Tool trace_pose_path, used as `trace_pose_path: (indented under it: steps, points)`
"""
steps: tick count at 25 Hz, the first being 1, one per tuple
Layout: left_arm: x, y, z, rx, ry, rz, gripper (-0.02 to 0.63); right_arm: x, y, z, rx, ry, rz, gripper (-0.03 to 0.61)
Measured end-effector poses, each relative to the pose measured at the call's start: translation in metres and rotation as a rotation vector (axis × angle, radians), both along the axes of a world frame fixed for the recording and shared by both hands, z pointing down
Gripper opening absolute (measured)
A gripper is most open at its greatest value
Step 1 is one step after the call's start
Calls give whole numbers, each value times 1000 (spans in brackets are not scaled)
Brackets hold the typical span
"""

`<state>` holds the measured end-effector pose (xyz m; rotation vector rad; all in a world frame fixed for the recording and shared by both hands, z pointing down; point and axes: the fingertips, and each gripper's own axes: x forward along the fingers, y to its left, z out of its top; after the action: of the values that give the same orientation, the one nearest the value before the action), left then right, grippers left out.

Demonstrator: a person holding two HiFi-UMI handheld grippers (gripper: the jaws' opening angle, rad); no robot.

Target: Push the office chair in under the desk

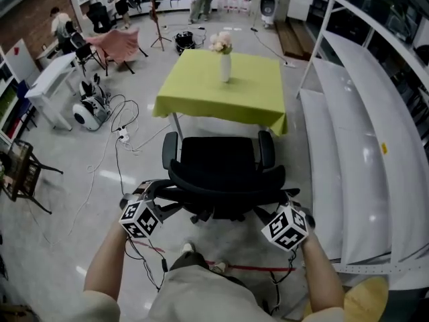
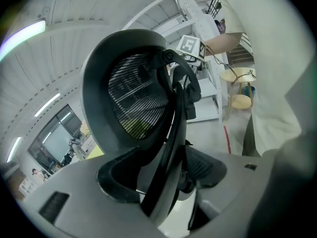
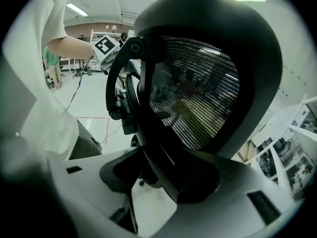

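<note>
A black mesh-backed office chair [image 1: 218,159] faces a desk under a lime-green cloth [image 1: 201,86], its seat front just short of the desk's near edge. I stand behind the backrest [image 1: 224,183]. My left gripper [image 1: 157,192] straddles the backrest's left rim; in the left gripper view the rim [image 2: 168,133] runs between the jaws [image 2: 166,182] with a gap at one pad, so it stands open. My right gripper [image 1: 285,203] is on the right rim; in the right gripper view the thick rim [image 3: 163,148] fills its jaws [image 3: 158,182], which are shut on it.
A white vase with flowers [image 1: 225,66] stands on the desk. Long white shelving [image 1: 362,146] runs down the right side. Cables [image 1: 120,136] and a white table [image 1: 50,86] lie to the left, with a dark wooden chair [image 1: 20,170] nearer. People stand far back.
</note>
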<state>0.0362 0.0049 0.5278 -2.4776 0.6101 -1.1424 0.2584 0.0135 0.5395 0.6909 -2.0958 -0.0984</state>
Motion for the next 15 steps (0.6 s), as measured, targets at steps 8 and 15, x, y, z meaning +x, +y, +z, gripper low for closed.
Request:
trace_pose_path:
  steps: [8,15]
  points:
    - [-18,-50,4,103,-49,35,290,-17,-35,-3,-21,-42,1,193]
    - [-25,-91,8,118,-55,61,291,-24,-69,-1,7,-57,3,190]
